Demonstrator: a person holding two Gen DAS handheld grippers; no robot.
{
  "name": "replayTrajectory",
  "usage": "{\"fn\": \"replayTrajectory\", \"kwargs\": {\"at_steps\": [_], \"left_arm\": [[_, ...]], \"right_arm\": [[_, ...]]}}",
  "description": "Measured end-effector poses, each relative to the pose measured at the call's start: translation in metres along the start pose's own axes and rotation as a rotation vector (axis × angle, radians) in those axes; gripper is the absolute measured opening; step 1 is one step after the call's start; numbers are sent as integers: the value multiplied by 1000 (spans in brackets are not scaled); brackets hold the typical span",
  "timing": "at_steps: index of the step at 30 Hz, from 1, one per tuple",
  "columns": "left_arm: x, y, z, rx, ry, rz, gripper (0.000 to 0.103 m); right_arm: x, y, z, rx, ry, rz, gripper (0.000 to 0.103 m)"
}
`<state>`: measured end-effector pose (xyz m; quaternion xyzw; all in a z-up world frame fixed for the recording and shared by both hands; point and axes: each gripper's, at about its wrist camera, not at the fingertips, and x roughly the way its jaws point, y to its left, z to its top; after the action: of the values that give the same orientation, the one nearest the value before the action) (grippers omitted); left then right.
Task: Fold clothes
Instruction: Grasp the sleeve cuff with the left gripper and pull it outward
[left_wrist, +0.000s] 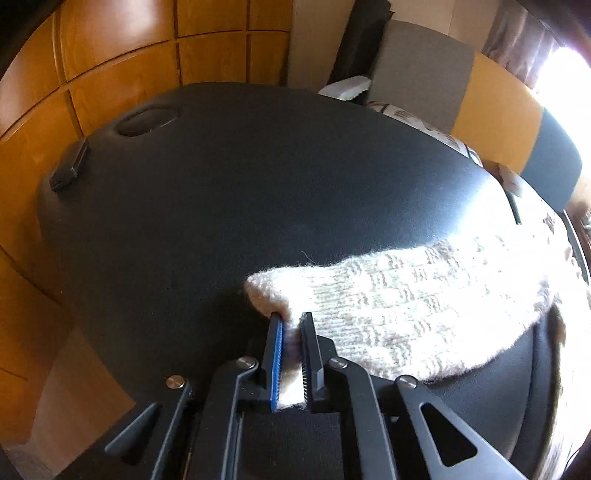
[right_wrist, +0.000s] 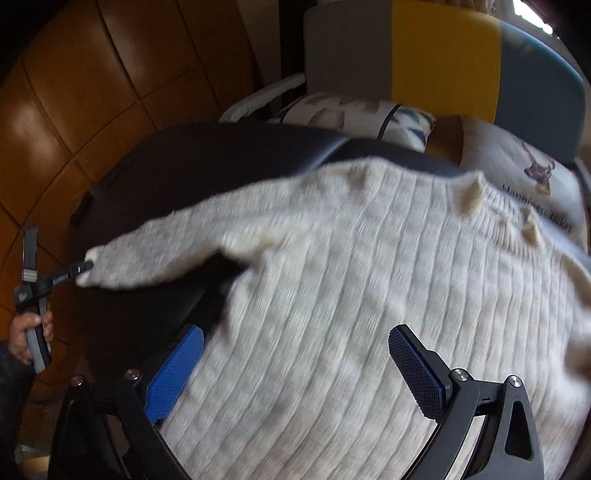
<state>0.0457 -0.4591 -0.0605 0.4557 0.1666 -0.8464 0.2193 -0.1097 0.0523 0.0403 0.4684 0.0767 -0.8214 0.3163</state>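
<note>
A cream knitted sweater (right_wrist: 332, 295) lies spread on a dark padded table (left_wrist: 221, 203), its neckline toward the far right. One sleeve (left_wrist: 388, 306) stretches out to the left across the table. My left gripper (left_wrist: 291, 321) is shut on the cuff of that sleeve, with cream wool pinched between its blue-padded fingers (left_wrist: 276, 354). From the right wrist view that left gripper (right_wrist: 83, 267) shows at the sleeve's end, held by a hand (right_wrist: 31, 332). My right gripper (right_wrist: 295, 350) hangs open over the sweater's body, its wide-set pads holding nothing.
Orange wooden panels (left_wrist: 129, 55) line the wall behind the table. A sofa with grey, yellow and blue-grey cushions (right_wrist: 424, 55) and printed pillows (right_wrist: 517, 177) stands beyond the table's far edge. A face hole (left_wrist: 147, 122) and a small black block (left_wrist: 70, 170) mark the table's far left end.
</note>
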Motion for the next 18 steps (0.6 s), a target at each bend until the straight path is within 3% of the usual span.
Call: {"fn": "replayTrajectory", "kwargs": {"at_steps": [4, 10, 14, 18], "left_arm": [[11, -4, 10, -11, 0, 42, 7], [30, -14, 35, 14, 2, 111, 7], [41, -32, 57, 32, 1, 159, 7], [51, -45, 79, 47, 0, 186, 7]], "right_arm": [[18, -23, 38, -13, -16, -48, 102], [90, -42, 64, -71, 132, -252, 101], [107, -72, 68, 59, 128, -211, 103], [110, -80, 78, 89, 109, -229, 103]]}}
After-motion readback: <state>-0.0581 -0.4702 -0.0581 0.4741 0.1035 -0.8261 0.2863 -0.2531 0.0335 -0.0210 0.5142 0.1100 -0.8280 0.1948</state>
